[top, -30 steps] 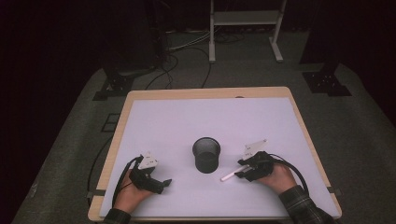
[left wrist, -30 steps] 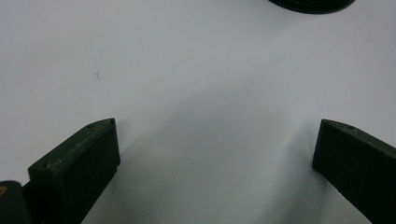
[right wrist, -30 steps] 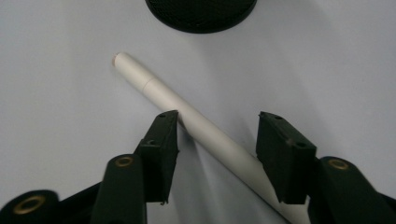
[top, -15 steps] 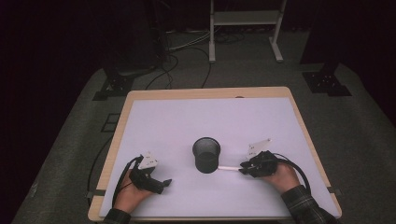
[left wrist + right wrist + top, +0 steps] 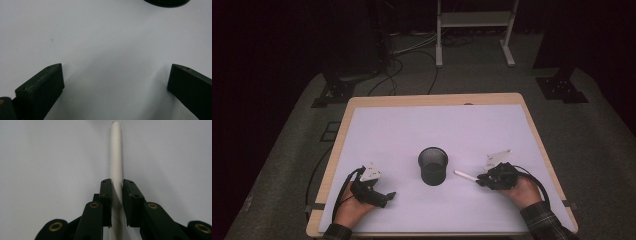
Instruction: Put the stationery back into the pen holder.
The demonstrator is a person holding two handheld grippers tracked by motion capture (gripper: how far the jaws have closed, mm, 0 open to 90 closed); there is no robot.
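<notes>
A white pen point(image 5: 466, 176) sticks out leftward from my right gripper point(image 5: 479, 181), its free end close to a black mesh cup point(image 5: 433, 165) at the middle of the white sheet. In the right gripper view the jaws have just been closing and now press both sides of the pen point(image 5: 116, 152), the right gripper point(image 5: 116, 182) shut on it. My left gripper point(image 5: 389, 195) rests low on the sheet at the front left, apart from the cup. Its jaws stand wide in the left gripper view, the left gripper point(image 5: 116, 67) open over bare white sheet, with the cup's base point(image 5: 166, 2) at the top edge.
The white sheet covers a wooden-edged table point(image 5: 432, 99). Beyond the table's far edge stand a metal frame point(image 5: 474, 30) and cables on a dark floor. Each gripper trails a cable toward the front edge.
The right gripper has closed on the white pen, and the pen's free end has swung up from the front toward the cup. The left hand has not moved.
</notes>
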